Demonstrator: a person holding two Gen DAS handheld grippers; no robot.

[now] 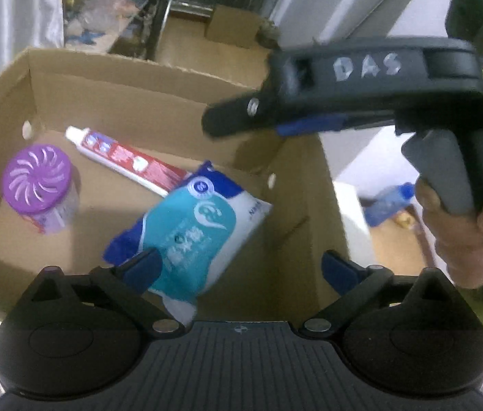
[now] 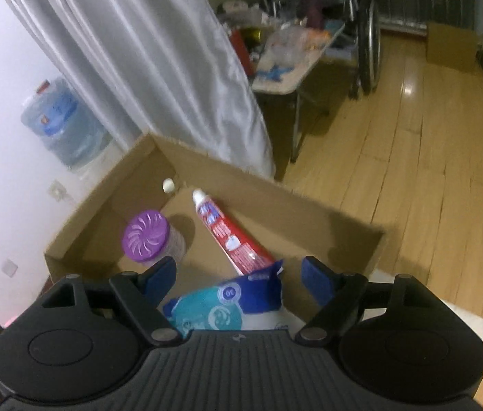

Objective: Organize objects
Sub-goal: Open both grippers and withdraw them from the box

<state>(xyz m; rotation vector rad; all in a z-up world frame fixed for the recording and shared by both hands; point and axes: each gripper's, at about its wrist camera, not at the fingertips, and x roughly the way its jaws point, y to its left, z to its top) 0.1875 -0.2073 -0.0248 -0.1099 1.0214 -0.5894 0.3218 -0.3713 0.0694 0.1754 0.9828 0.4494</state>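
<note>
An open cardboard box (image 1: 131, 89) holds a purple-lidded air freshener (image 1: 37, 185), a red and white toothpaste tube (image 1: 125, 159) and a blue and teal wipes pack (image 1: 193, 229). My left gripper (image 1: 241, 270) is open above the box's near side, over the wipes pack, holding nothing. My right gripper (image 2: 239, 279) is open and empty above the same box (image 2: 275, 198), with the wipes pack (image 2: 227, 308) below its fingers. The right gripper also shows in the left wrist view (image 1: 227, 120), over the box's right wall. The freshener (image 2: 147, 236) and the tube (image 2: 231, 236) lie beyond it.
A grey curtain (image 2: 159, 68) hangs behind the box. A water jug (image 2: 60, 120) stands at the left wall. A cluttered folding table (image 2: 292, 54) and a small cardboard box (image 2: 450, 48) stand on the wood floor (image 2: 429, 157).
</note>
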